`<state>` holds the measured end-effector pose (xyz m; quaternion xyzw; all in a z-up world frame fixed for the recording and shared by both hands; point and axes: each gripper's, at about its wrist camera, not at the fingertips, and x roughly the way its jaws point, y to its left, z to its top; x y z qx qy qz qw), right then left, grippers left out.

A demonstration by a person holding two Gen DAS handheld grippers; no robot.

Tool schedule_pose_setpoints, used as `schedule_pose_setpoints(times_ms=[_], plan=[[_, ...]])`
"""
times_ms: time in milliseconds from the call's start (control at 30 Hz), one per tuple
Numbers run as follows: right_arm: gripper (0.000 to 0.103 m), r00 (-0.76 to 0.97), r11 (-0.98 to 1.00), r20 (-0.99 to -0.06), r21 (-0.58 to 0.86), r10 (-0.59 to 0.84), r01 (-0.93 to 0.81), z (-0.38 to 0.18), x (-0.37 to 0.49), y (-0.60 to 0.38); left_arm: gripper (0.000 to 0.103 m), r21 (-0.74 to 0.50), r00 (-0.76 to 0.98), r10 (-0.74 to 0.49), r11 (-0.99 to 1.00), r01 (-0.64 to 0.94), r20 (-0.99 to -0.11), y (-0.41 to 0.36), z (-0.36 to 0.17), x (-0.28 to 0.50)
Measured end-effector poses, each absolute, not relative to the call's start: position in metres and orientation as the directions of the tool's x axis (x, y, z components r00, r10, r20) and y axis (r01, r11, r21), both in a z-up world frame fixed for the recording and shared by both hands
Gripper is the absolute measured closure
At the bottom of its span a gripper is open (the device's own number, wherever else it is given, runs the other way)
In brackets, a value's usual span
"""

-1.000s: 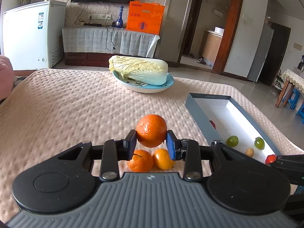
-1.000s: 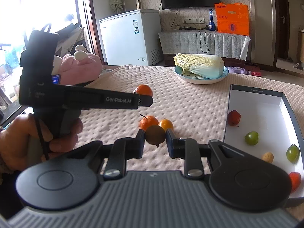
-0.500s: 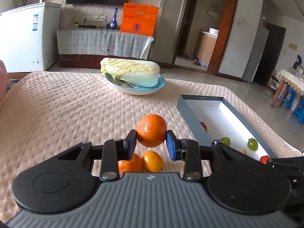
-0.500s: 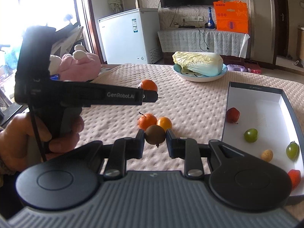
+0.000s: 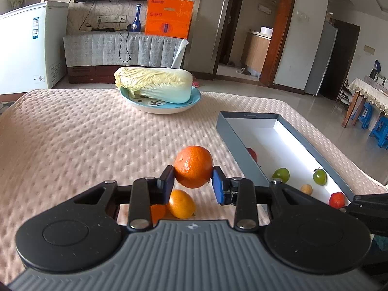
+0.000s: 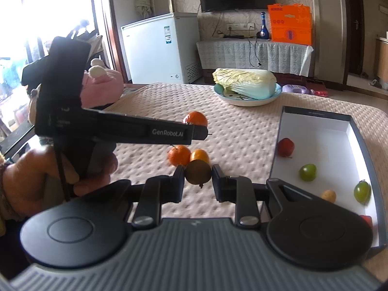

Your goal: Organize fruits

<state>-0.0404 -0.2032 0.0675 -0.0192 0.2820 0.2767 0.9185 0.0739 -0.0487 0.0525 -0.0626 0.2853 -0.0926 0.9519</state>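
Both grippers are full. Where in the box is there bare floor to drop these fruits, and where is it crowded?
The box is bare at its far end, between the far wall and the red fruit. The near end is crowded: green fruit, second green fruit, small yellow fruit. On the cloth, the two loose oranges crowd the space ahead of the right gripper.

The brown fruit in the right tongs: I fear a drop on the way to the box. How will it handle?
The brown fruit looks small and round, so it would probably roll if released onto the bedspread. The right tongs pinch it only at its sides, so a jolt might let it slip. It seems firm; no denting shows.
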Motion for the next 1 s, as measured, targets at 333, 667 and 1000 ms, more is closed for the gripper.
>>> schedule_pose_setpoints(times_ms=[333, 667, 1000], plan=[[0.075, 0.711, 0.872, -0.532, 0.118, 0.46, -0.475, 0.066, -0.043, -0.221, 0.064, -0.179, 0.813, -0.244, 0.968, 0.175, -0.528, -0.07, 0.051, 0.078], [0.075, 0.729, 0.889, -0.531, 0.114, 0.432, -0.443, 0.066, -0.044, -0.231, 0.064, -0.189, 0.812, -0.268, 0.962, 0.197, -0.518, -0.087, 0.055, 0.081], [0.075, 0.737, 0.897, -0.53, 0.116, 0.42, -0.427, 0.066, -0.044, -0.237, 0.064, -0.168, 0.814, -0.291, 0.957, 0.238, -0.503, -0.109, 0.059, 0.09]])
